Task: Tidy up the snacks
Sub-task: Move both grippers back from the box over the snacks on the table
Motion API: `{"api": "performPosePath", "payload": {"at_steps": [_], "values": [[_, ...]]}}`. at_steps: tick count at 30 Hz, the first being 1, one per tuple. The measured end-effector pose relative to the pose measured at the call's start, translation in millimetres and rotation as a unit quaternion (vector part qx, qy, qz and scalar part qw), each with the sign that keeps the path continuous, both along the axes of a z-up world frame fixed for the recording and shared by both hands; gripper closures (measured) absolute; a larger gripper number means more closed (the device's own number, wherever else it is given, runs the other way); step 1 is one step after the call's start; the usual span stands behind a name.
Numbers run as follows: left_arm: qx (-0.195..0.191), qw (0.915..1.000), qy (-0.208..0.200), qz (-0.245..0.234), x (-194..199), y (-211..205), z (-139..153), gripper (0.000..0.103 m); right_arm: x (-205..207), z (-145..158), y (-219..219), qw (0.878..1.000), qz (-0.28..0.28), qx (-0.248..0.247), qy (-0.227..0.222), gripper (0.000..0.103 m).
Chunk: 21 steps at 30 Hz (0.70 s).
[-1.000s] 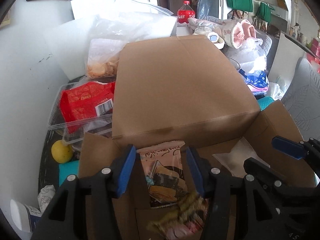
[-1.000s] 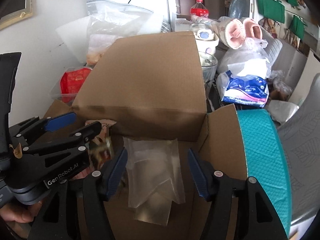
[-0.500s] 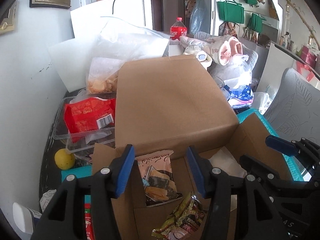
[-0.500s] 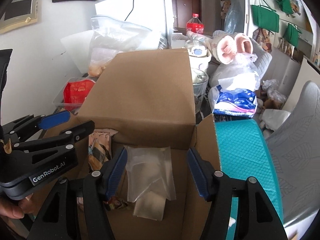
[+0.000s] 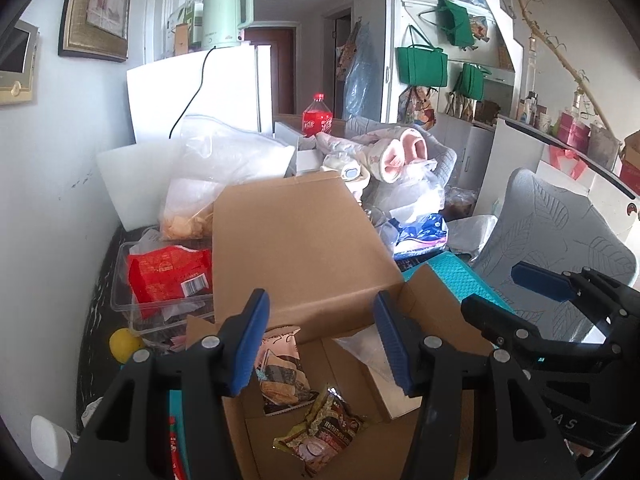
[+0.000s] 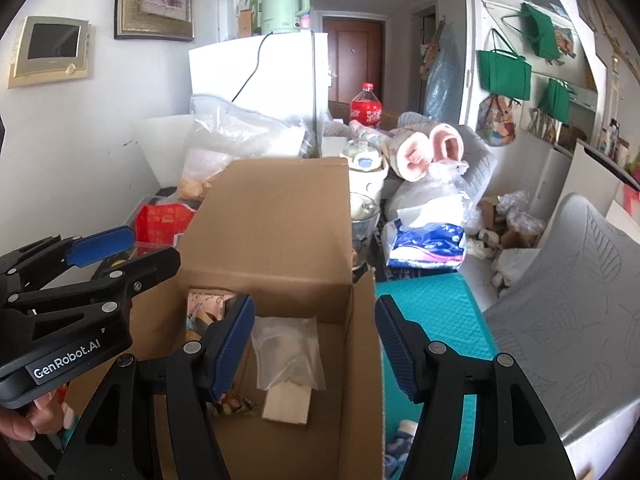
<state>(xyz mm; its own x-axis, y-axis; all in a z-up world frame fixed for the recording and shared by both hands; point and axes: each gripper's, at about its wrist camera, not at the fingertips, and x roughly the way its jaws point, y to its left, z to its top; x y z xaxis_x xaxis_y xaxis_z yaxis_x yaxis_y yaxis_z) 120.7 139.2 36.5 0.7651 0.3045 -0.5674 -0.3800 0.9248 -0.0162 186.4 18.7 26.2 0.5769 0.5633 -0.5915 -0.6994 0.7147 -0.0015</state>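
Observation:
An open cardboard box (image 5: pixel 304 248) stands in front of me, its far flap raised. Inside lie a pink-and-brown snack packet (image 5: pixel 282 372), a green-brown snack packet (image 5: pixel 324 436) and a clear plastic bag (image 6: pixel 286 346) over a pale card. My left gripper (image 5: pixel 320 340) hovers above the box, open, nothing between its blue pads. My right gripper (image 6: pixel 314 340) hangs over the box's right wall (image 6: pixel 364 360), open and empty too. Each gripper appears at the edge of the other's view.
Left of the box a clear tray (image 5: pixel 160 308) holds a red snack bag (image 5: pixel 168 276); a yellow ball (image 5: pixel 124 346) lies beside it. A teal mat (image 6: pixel 432 312), blue-white pack (image 6: pixel 428 240), cola bottle (image 5: pixel 317 118), big plastic bag (image 5: pixel 216 184) and grey chair (image 5: pixel 560 232) crowd around.
Both grippers have risen and tilted upward, away from the box's inside; more of the room shows. The green-brown packet now lies still in the box. The jaws keep the same width.

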Motion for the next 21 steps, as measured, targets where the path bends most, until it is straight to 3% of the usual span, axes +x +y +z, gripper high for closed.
{"api": "performPosePath", "payload": {"at_steps": [11, 21], "values": [[0.011, 0.9962, -0.038, -0.078, -27, -48, 27, 0.049, -45, 45, -60, 0.995, -0.061, 0.015, -0.074, 0.040], [0.012, 0.9856, -0.040, -0.164, -36, -98, 29, 0.049, -77, 51, -110, 0.990, -0.108, 0.021, -0.092, 0.037]]}}
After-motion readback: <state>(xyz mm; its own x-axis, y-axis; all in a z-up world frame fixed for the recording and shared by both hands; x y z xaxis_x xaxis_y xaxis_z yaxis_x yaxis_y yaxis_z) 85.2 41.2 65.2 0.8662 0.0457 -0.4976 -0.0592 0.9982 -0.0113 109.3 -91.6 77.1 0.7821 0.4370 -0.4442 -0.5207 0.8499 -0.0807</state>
